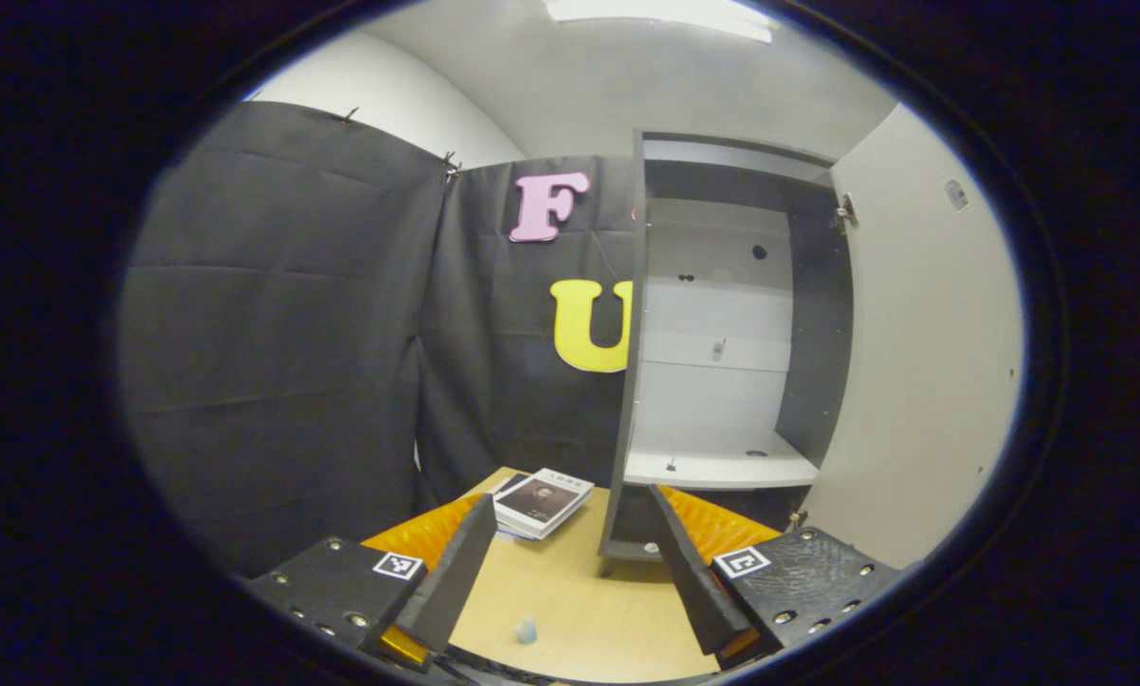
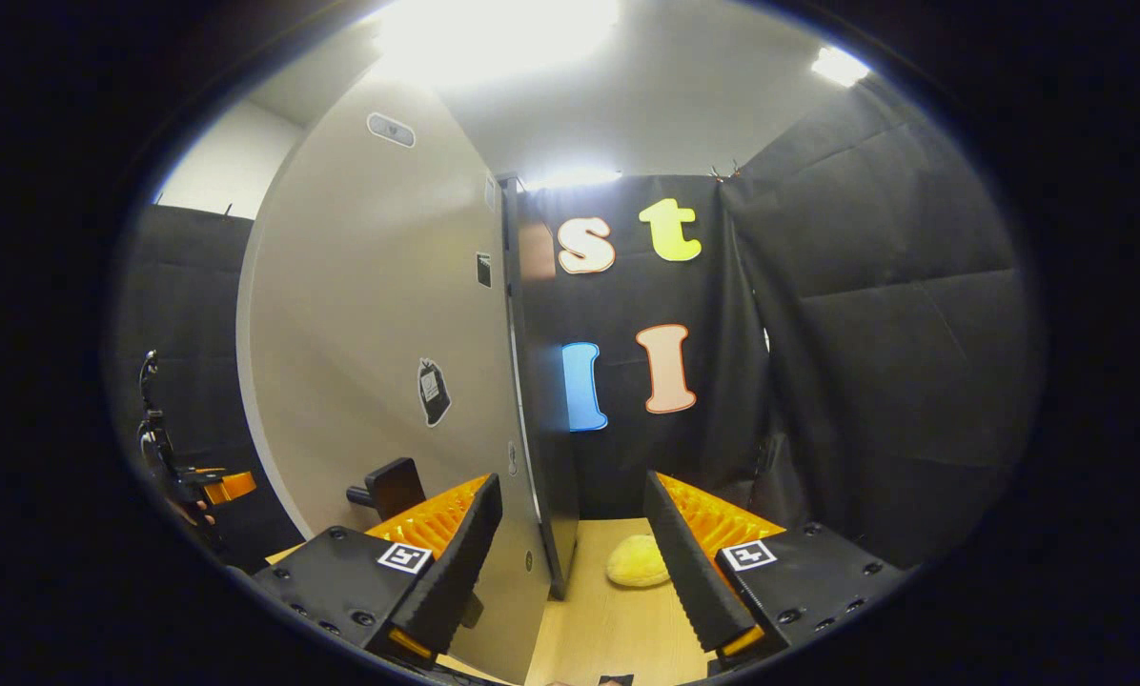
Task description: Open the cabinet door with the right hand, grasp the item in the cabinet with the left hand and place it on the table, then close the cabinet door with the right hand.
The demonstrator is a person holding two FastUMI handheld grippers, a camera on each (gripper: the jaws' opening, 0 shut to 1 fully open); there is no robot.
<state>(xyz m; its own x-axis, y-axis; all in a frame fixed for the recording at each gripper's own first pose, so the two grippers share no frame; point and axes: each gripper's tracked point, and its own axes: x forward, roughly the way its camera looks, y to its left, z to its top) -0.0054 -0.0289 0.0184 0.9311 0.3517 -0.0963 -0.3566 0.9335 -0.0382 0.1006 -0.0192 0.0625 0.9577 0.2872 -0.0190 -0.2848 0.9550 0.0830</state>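
Dark-framed cabinet (image 1: pixel 722 333), pale door (image 2: pixel 389 333) open, shelf bare. Left gripper (image 1: pixel 570 562) wide, empty; right gripper (image 2: pixel 570 562) wide, straddling the door edge. Risk: closing push slips off that thin edge.

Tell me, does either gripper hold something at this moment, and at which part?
Nothing is held. The left gripper is open over the table, facing the open cabinet. The right gripper is open too, with the door's edge between its fingers, unpressed.

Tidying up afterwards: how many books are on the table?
2: a portrait-covered book atop a second book, stacked on the table left of the open cabinet; more may be hidden.
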